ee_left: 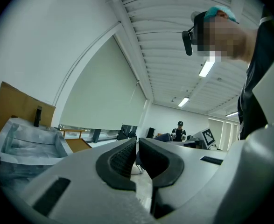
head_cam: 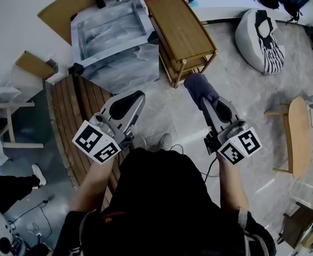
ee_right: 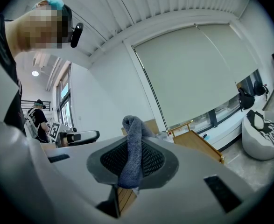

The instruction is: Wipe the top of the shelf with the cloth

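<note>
The wooden shelf (head_cam: 180,28) stands at the far middle of the head view; its bare slatted top also shows in the right gripper view (ee_right: 200,143). A grey-blue cloth (head_cam: 200,89) is pinched in my right gripper (head_cam: 205,99), held up in the air short of the shelf's near end. In the right gripper view the cloth (ee_right: 133,141) sticks up between the dark pads. My left gripper (head_cam: 134,101) is raised beside it to the left, with its jaws together (ee_left: 137,143) and nothing between them.
A grey marbled box (head_cam: 113,39) stands just left of the shelf. A white bean bag (head_cam: 263,33) lies at the far right. A wooden stool (head_cam: 297,135) is at the right, brown floor slats (head_cam: 73,116) at the left. Another person (ee_left: 179,130) stands far off.
</note>
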The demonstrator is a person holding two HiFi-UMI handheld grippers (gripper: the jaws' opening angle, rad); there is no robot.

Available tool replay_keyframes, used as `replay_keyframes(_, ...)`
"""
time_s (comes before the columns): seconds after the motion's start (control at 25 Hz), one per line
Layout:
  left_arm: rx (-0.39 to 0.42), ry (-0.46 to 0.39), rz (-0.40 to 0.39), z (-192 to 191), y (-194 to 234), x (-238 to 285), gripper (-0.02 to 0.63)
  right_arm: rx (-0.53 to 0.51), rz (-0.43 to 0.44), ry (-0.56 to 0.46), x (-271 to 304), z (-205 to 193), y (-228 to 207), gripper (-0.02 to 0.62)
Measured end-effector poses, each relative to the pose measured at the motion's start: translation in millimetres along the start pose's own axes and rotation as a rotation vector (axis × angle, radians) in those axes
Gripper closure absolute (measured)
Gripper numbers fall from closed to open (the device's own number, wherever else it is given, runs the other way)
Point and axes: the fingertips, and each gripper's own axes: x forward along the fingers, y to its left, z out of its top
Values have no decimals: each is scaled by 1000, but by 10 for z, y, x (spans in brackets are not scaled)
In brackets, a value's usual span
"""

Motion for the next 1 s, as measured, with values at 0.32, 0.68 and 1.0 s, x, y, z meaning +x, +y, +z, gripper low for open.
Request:
replay_keyframes(0.32,10,0,20,-2,29,318,573,10,2,2,-51,54,-341,546)
replay_keyframes(0.68,2,7,22,-48,188,551,572,14,-9,5,26,69,-596,546)
replay_keyframes(1.0,-2,-9,-4,-83,381,839,573,-2,-31,5,137,97,-833,546)
